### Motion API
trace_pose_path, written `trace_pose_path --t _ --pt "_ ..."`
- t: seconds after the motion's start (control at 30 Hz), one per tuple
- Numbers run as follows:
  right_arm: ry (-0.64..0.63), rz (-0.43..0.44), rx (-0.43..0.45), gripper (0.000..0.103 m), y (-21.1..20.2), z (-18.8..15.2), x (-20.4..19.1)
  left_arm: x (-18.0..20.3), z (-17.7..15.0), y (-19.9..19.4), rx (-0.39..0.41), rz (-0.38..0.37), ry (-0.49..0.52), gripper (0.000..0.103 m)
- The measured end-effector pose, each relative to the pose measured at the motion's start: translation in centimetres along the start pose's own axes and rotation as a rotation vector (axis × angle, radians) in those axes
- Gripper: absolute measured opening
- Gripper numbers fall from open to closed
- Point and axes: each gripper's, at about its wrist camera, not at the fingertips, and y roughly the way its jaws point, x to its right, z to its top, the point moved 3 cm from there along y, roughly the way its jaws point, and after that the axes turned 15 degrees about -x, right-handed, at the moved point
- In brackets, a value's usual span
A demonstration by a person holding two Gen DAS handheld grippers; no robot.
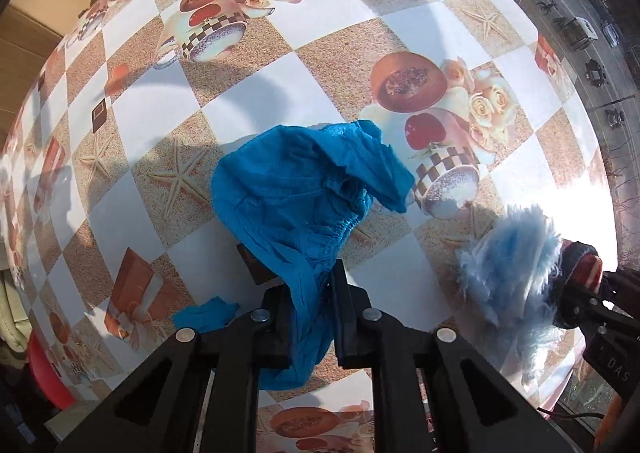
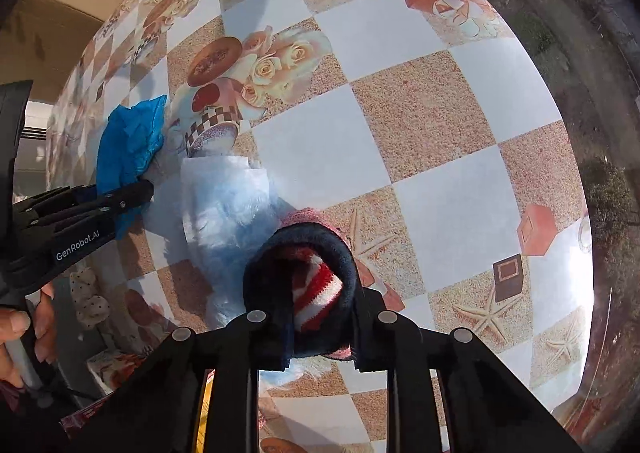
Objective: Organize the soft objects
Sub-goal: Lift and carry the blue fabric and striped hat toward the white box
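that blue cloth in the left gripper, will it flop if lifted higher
Probably floppy: the blue cloth already droops in folds from the left gripper. Likely light, being thin and crumpled. It may drag across the tablecloth.

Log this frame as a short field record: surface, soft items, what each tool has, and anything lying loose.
surface: round table with checkered printed cloth
left tool: shut on blue fabric, which drapes onto the table
right tool: shut on dark-cuffed sock with red-and-white stripes
loose item: pale blue fluffy piece on the table, beside the sock
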Motion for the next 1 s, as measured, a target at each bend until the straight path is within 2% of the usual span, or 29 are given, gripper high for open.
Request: trace_pose_path --t 0.07,0.3,0.43,0.63,1.0 --pt "0.041 0.045 0.020 0.021 -1.0 -0.3 1.1 0.1 -0.4 -0.7 0.024 -0.011 -0.001 0.012" --pt "0.109 0.086 0.093 0.021 -4.4 -4.2 3.4 -0.8 -3.9 -4.7 0.125 -0.021 -0.032 0.012" --pt "0.130 0.095 0.100 0.021 -4.8 -5.0 2.0 -0.9 -7.1 -6.9 0.167 -0.025 -0.029 0.012" --pt "0.112 0.093 0.086 0.021 -4.3 -8.5 0.0 -1.6 -13.3 -8.9 0.209 -0.045 -0.018 0.012" --pt "0.109 0.088 0.051 0.021 -1.8 -16.1 -3.6 -0.2 -23.1 -7.4 0.201 -0.047 0.061 0.012"
